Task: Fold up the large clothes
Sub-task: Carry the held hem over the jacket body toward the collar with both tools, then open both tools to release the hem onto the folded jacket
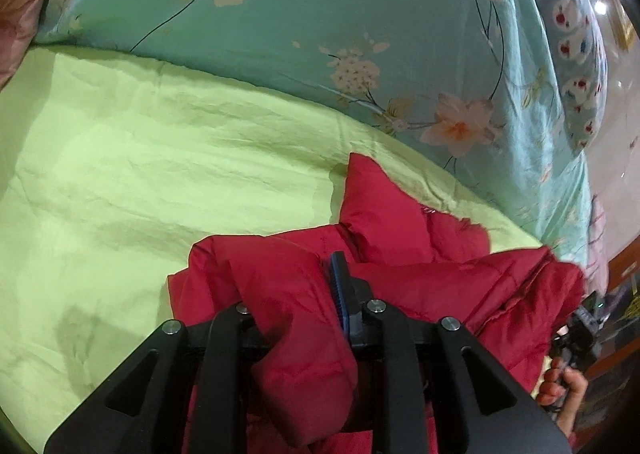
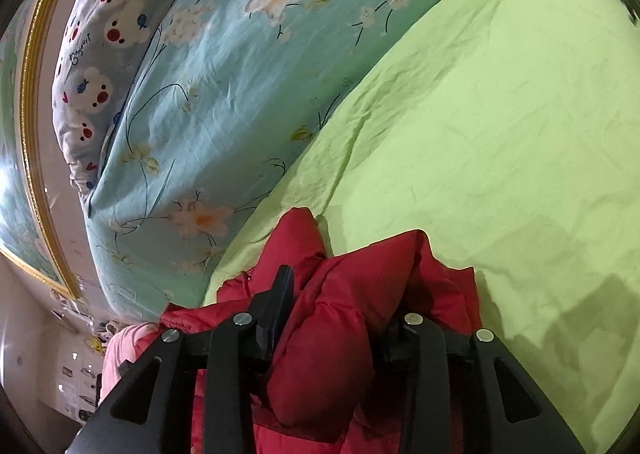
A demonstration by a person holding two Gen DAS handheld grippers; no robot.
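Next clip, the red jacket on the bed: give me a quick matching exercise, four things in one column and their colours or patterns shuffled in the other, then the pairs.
Things:
1. jacket
2. bed sheet
3. quilt
4. pillow

Looks:
A. blue-grey with white bears
B. plain lime green
C. red, puffy
D. turquoise with pale flowers

Pairs: 1-C, 2-B, 3-D, 4-A

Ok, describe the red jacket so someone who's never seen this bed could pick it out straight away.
Start from the wide lime-green sheet covering the bed, bordered on its far side by a turquoise floral quilt. At the sheet's near edge lies the red jacket, a puffy quilted heap with folds bunched in both hand-held grippers. It is the only solid red, padded thing there; everything around it is flat or patterned bedding.
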